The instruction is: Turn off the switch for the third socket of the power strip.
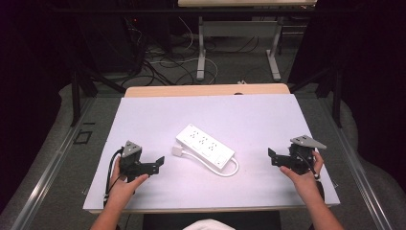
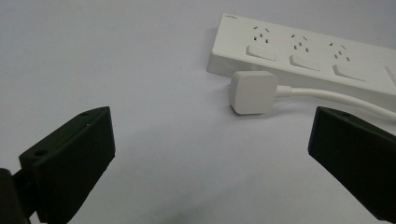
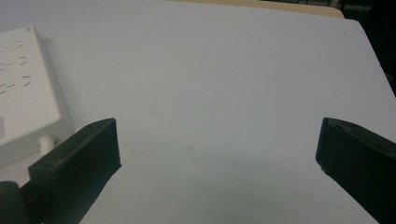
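Strip (image 1: 206, 147) lies flat mid-mat (image 1: 268, 115), long axis diagonal from far-left to near-right, sockets up, cord (image 1: 225, 170) looping off its near-right end to the plug (image 1: 178, 151) beside its left end, while I hold left gripper (image 1: 160, 162) and right gripper (image 1: 271, 155) wide open, empty, flanking it.

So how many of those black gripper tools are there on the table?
2. The left gripper is at the table's near left, the right gripper at its near right, each in a hand, either side of the power strip.
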Demonstrator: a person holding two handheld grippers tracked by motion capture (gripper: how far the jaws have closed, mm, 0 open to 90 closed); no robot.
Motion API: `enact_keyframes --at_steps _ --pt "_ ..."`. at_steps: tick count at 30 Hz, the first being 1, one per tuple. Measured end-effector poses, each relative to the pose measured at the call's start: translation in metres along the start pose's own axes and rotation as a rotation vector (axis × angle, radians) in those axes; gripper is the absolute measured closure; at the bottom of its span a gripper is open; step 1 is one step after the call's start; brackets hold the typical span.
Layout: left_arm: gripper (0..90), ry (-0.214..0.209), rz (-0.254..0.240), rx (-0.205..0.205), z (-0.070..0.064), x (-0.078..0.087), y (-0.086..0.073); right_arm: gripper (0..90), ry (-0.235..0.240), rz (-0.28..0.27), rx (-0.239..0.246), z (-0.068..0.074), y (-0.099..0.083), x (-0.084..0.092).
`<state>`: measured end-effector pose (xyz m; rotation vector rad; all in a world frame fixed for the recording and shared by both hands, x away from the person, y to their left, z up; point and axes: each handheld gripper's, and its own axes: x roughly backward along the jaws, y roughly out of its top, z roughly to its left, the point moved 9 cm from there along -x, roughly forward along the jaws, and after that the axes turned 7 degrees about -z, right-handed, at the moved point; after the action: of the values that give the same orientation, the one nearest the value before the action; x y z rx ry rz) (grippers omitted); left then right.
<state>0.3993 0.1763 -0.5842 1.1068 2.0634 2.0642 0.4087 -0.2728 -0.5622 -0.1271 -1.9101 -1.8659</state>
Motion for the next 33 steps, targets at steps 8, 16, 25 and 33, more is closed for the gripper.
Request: enact_keyframes --at_steps 8,16,25,33 --pt "1.4 0.022 -0.009 0.013 0.002 0.000 0.002 0.0 0.016 0.018 0.016 0.002 -0.007 -0.007" --pt "3.3 0.021 -0.014 0.009 -0.001 0.004 0.003 0.0 0.016 0.020 0.008 0.006 -0.008 -0.006" --pt "7.9 0.005 -0.017 -0.004 -0.011 0.004 0.009 0.0 0.026 0.012 0.029 0.012 -0.007 -0.004" --pt "16.4 -0.012 -0.006 -0.037 -0.022 0.002 0.013 0.0 0.028 0.014 0.025 0.013 -0.009 -0.004"
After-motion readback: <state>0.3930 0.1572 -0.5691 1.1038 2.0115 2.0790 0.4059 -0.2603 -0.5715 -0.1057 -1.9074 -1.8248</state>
